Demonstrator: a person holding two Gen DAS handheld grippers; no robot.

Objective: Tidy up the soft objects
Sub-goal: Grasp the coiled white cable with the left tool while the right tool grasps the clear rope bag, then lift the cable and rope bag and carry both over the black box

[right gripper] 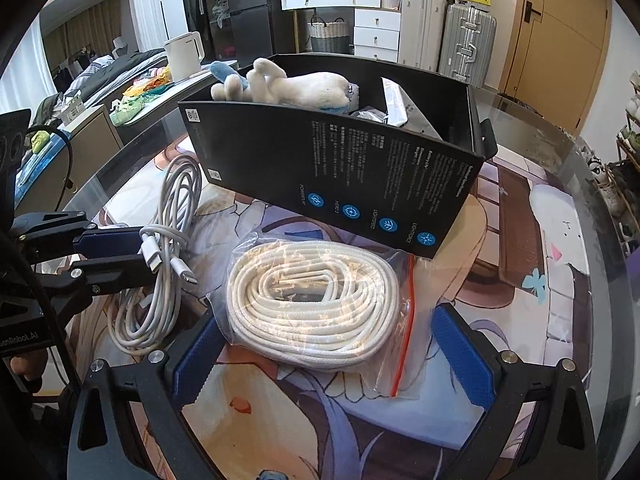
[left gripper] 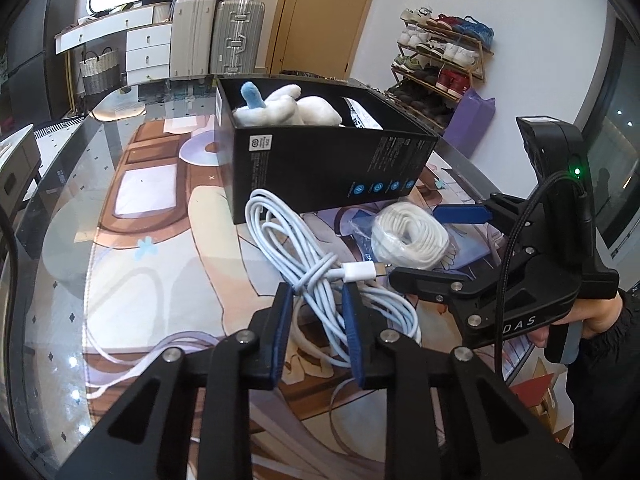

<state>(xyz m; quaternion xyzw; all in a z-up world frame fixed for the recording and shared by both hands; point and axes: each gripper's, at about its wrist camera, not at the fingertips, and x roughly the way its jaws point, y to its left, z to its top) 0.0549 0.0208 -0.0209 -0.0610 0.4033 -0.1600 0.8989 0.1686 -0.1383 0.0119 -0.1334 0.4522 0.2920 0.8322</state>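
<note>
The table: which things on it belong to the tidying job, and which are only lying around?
Job:
- black box
- plush toy inside the box
- white charging cable, clamped in the left tool
- bagged white rope, between the open fingers of the right tool

Lying about:
- white kettle
- suitcases
- shoe rack

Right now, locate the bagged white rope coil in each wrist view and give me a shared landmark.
Left wrist: bagged white rope coil sits right of centre, beyond the left gripper.
Right wrist: coil fills bottom centre, between the open right gripper fingers.
Shared landmark: black box behind it.
</note>
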